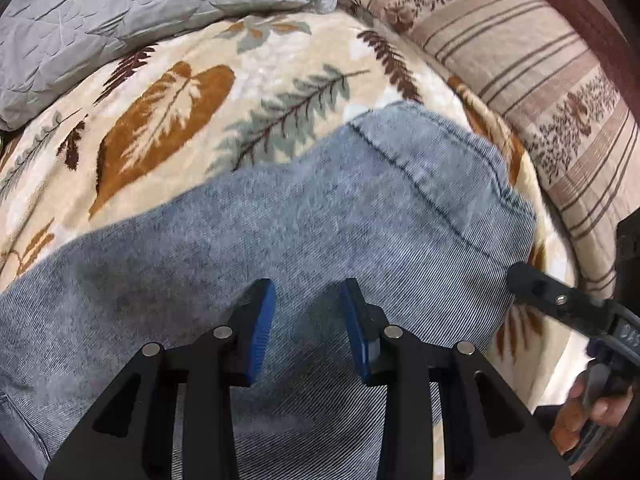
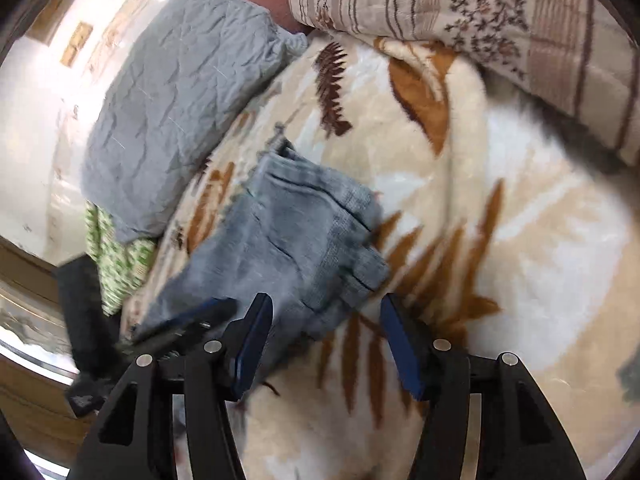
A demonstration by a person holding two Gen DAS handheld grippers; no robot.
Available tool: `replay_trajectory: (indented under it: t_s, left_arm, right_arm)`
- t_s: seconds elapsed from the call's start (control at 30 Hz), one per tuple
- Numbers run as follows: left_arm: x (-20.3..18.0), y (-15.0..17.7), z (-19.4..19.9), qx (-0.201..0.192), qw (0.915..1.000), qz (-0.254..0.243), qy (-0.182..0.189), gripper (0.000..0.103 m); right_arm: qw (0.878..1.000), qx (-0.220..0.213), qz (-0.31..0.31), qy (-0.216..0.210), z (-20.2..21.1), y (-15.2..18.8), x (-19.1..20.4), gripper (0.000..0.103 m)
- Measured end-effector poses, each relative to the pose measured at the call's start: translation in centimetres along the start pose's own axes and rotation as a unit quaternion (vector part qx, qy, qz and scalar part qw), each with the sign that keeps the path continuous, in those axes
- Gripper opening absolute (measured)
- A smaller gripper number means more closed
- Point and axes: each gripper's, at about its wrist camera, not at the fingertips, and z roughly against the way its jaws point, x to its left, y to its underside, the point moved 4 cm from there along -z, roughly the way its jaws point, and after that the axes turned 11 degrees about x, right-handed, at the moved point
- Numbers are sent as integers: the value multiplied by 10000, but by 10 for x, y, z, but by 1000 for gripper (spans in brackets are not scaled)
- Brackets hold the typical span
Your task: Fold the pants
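The blue denim pants (image 1: 320,216) lie folded on a leaf-patterned blanket (image 1: 168,120), a stitched seam running across their right part. My left gripper (image 1: 308,312) hovers over the denim with its blue pads apart; only flat fabric shows in the gap. At the right edge of the left wrist view, one black finger (image 1: 536,288) of my right gripper reaches toward the pants' edge, a hand (image 1: 580,412) behind it. In the right wrist view the pants (image 2: 288,240) form a compact bundle. My right gripper (image 2: 326,308) stands wide open at their near corner, pads not touching. The left gripper (image 2: 188,324) appears blurred at lower left.
A grey quilted pillow (image 1: 120,12) lies at the back left of the bed. A striped, flower-patterned quilt (image 1: 520,60) bulks up along the right. Green patterned cloth (image 2: 116,256) sticks out under the grey pillow, beside a white wall (image 2: 36,120).
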Motion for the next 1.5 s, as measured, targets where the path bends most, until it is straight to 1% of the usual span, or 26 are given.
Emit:
replay_trajectory:
  t_s: [0.03,0.1,0.13,0.17,0.2,0.27,0.3,0.37,0.47,0.57,0.67,0.7,0.73,0.77,0.87,0.97,1.0,1.13,1.23,1.3,1.33,1.37,1.4,1.43,1.5]
  left_arm:
    - [0,-3,2,7,10000,39,75,34]
    - [-1,-10,8,-11,9998,110,159,40]
    - [-3,-13,10,-23,9997,130,202,46]
    - [-6,-17,13,-48,9995,147,270,50]
    - [-10,-22,16,-57,9994,160,310,52]
    - [-16,-31,17,7,9992,192,347,55]
    - [-19,-36,16,54,9990,195,410,55]
    - [-28,-48,16,176,9983,235,504,57]
    - [-40,-63,15,387,9960,354,729,59]
    - [-56,-82,13,587,9945,354,796,61]
    - [-71,-97,12,680,9955,250,608,63]
    - [-75,-101,10,726,9957,211,533,65]
    - [-80,-104,7,825,9955,186,428,71]
    - [-82,-106,4,900,9951,179,368,71]
    - [-89,-114,-6,1100,9936,145,197,71]
    - [-96,-119,-11,1210,9925,110,163,71]
    - [-98,-120,-13,1272,9918,66,102,72]
    - [-100,-125,-26,1447,9891,-63,-253,72]
    - [-99,-128,-37,1564,9872,-25,-321,71]
    - [-97,-129,-40,1552,9874,26,-311,55]
    - [-96,-129,-40,1526,9876,28,-381,30]
    - [-94,-129,-41,1516,9879,45,-324,16]
    - [-93,-129,-40,1477,9888,105,-194,15]
    - [-92,-130,-40,1412,9898,113,-166,11]
    - [-91,-128,-33,1256,9919,72,-152,9]
  right_arm:
    - [10000,-13,-34,-77,-2,-2,1,57]
    - [9998,-23,-40,-191,-9,-6,5,56]
    - [9998,-57,-42,-211,-12,-7,7,54]
    - [9997,-89,-34,-213,-14,-9,8,48]
    - [9997,-107,-33,-214,-16,-10,9,39]
    - [9997,-137,-25,-212,-20,-12,8,25]
    - [9996,-144,-37,-241,-22,-13,9,21]
    - [9995,-178,-1,-242,-24,-12,10,18]
    - [9992,-267,150,-268,-21,-12,15,17]
    - [9989,-313,299,-200,-20,-12,19,16]
    - [9984,-331,443,-90,-20,-12,23,16]
    - [9982,-340,478,-80,-20,-12,23,16]
    - [9981,-341,499,-80,-19,-12,23,16]
    - [9980,-344,527,-65,-19,-13,24,16]
    - [9973,-360,644,30,-19,-14,26,16]
    - [9952,-427,871,126,-18,-13,32,16]
    - [9943,-462,957,122,-17,-13,35,16]
    - [9876,-608,1432,221,-12,-11,50,15]
    - [9843,-638,1619,304,-13,-10,58,15]
    - [9829,-665,1688,315,-13,-10,61,15]
    - [9824,-673,1716,313,-13,-10,64,15]
    - [9823,-672,1721,308,-14,-10,65,15]
    - [9823,-668,1720,321,-15,-10,66,14]
    - [9824,-641,1721,346,-17,-10,66,14]
    - [9821,-635,1737,356,-18,-10,65,14]
